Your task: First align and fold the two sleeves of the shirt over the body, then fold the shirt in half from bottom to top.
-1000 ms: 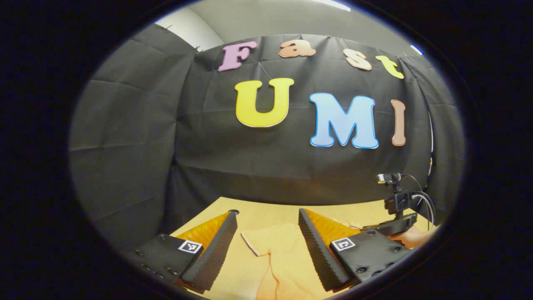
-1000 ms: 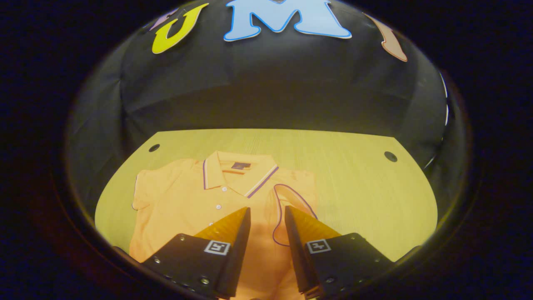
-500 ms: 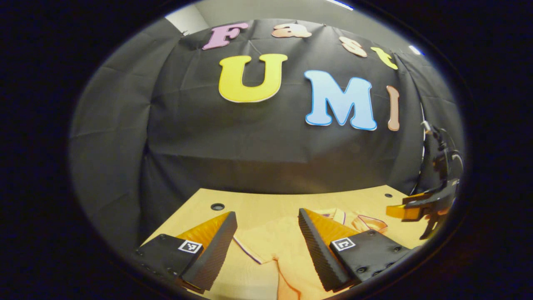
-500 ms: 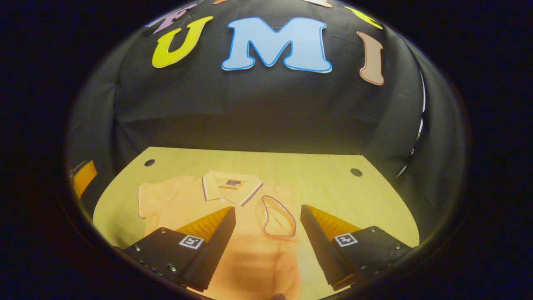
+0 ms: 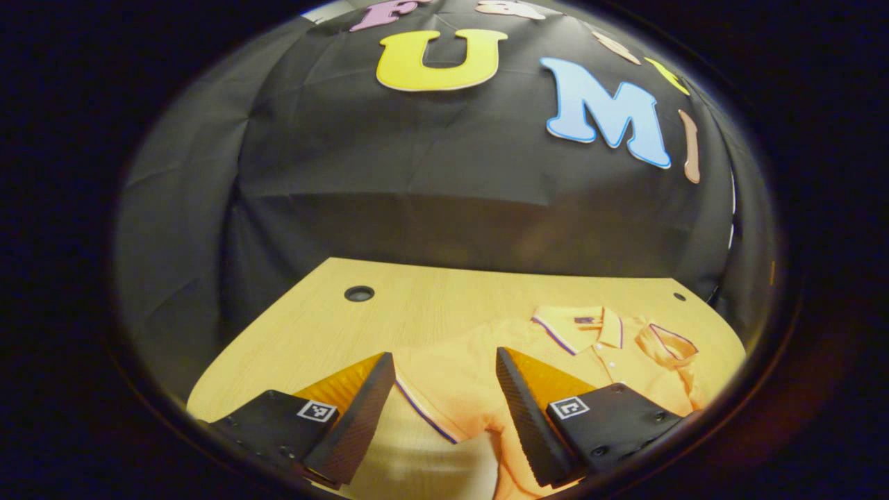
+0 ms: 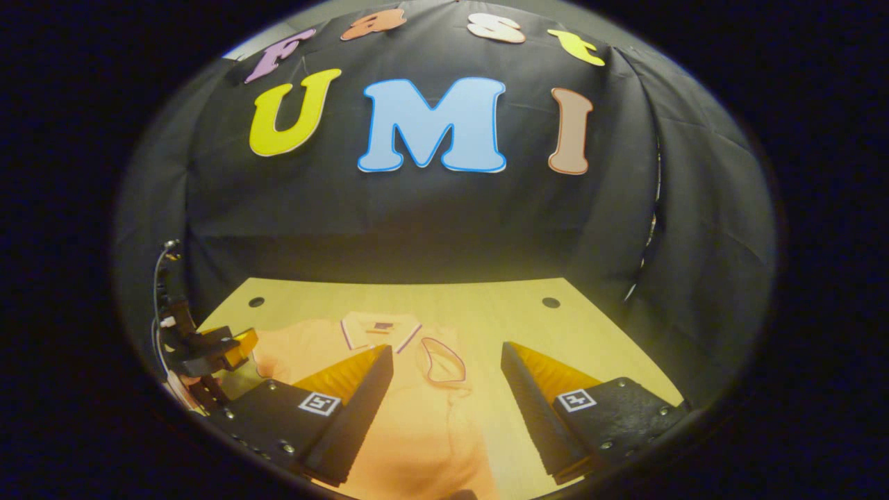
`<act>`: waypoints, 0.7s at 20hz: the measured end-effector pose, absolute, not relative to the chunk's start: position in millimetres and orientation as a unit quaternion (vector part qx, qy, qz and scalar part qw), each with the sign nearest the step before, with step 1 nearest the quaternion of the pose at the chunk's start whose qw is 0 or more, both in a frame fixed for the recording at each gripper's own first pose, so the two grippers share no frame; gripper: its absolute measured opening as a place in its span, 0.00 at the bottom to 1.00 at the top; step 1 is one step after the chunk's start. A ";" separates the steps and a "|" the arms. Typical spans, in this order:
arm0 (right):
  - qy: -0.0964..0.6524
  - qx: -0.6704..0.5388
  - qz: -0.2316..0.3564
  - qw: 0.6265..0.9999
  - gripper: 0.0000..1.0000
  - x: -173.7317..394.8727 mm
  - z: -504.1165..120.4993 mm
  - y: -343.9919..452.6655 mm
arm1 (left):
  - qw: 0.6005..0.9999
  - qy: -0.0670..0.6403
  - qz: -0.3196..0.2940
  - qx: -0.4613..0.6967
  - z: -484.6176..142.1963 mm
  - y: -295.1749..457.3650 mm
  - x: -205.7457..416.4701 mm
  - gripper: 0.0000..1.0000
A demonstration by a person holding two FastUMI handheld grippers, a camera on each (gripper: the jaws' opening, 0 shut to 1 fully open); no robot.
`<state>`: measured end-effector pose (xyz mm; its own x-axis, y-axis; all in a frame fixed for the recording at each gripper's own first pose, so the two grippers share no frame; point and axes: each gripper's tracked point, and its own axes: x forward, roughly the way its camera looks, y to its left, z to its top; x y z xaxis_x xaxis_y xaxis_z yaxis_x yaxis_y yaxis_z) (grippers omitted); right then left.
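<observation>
I hold both hand-held grippers above a light wooden table [image 5: 417, 305] with small round cable holes near its far corners. An orange short-sleeved polo shirt with a purple-and-white striped collar [image 6: 417, 423] lies flat on the table, collar toward the black cloth wall.

My left gripper [image 5: 444, 403] has its jaws spread wide and grips nothing. In the left gripper view, the shirt's unfolded left sleeve [image 5: 444, 389] lies spread on the table between the two fingers, its purple-trimmed hem running diagonally across the gap. I cannot tell whether the fingers touch the cloth.

My right gripper [image 6: 448, 406] also has its jaws spread wide and grips nothing. In the right gripper view, the shirt's right sleeve [image 6: 441, 361] lies folded over the body, its purple-trimmed cuff opening facing up beside the collar. The left gripper appears at the left edge of this view, just beside the unfolded sleeve.
</observation>
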<state>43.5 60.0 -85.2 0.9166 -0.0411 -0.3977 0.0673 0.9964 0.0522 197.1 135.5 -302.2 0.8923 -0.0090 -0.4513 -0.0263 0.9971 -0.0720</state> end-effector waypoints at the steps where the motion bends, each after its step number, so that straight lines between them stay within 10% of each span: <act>1: 0.198 0.034 -0.029 0.979 0.98 36.3 -81.0 60.6 | 0.970 0.239 0.011 -0.038 -311.3 138.6 200.9 0.95; 14: 0.188 0.029 -0.020 0.982 0.98 -8.9 -70.4 79.8 | 0.941 0.331 0.061 -0.036 -388.1 158.1 235.4 0.96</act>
<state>-8.9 79.8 -70.4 0.9288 -0.0274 -0.3695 0.0496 0.9975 0.0505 235.4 158.1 -388.1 0.7732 0.0903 -0.6277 -0.1385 0.9900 -0.0282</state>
